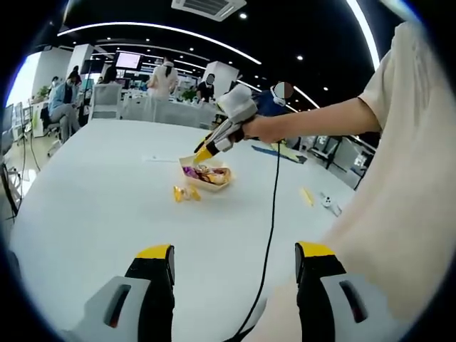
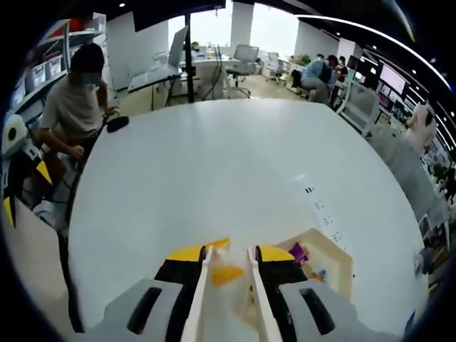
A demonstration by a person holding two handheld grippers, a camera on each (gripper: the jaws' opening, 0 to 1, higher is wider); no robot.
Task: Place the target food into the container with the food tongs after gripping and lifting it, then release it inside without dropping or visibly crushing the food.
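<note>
On a white table (image 1: pixel 107 214), the right gripper (image 2: pixel 228 251) squeezes food tongs (image 2: pixel 226 299) around an orange-yellow snack (image 2: pixel 226 273) just beside the open container (image 1: pixel 206 176), so release inside remains, while the left gripper (image 1: pixel 235 258) waits wide apart, empty.

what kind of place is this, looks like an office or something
Most likely an open-plan office. A large white table fills the middle; beyond it stand office chairs, desks with monitors, and people seated at work. Long strip lights run across a dark ceiling.
</note>
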